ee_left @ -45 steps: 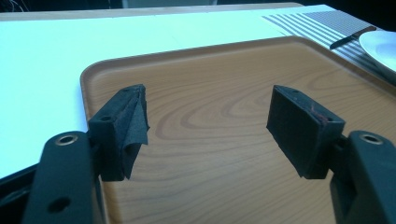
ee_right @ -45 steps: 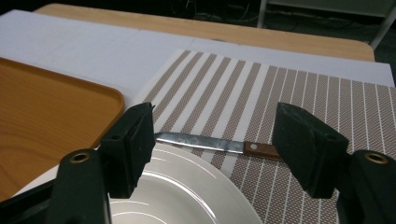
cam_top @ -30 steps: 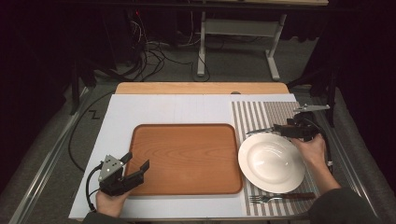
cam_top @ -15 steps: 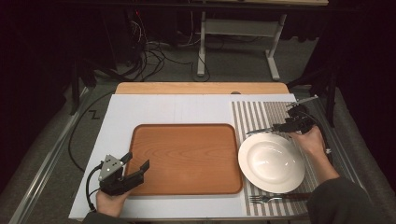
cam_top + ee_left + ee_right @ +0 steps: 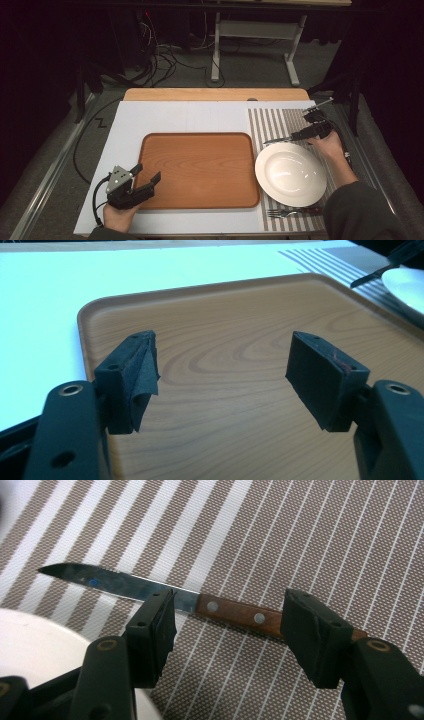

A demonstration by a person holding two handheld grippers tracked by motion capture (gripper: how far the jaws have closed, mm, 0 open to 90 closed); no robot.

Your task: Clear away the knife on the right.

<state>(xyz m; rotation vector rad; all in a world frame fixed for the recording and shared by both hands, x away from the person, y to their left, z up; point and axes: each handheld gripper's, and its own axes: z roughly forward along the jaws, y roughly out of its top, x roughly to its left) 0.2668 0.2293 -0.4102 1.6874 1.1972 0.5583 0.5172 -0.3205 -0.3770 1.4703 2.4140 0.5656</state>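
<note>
Both grippers' fingers gape empty: left gripper (image 5: 222, 375) over the tray (image 5: 240, 320), right gripper (image 5: 230, 635) over the knife (image 5: 150, 592).

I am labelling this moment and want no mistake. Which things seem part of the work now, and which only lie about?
Probably in use:
- knife, lying on the striped placemat, between the open jaws of the right gripper
- white plate beside it

Lying about for now:
- wooden tray, bare, with the open left gripper over it
- fork
</note>
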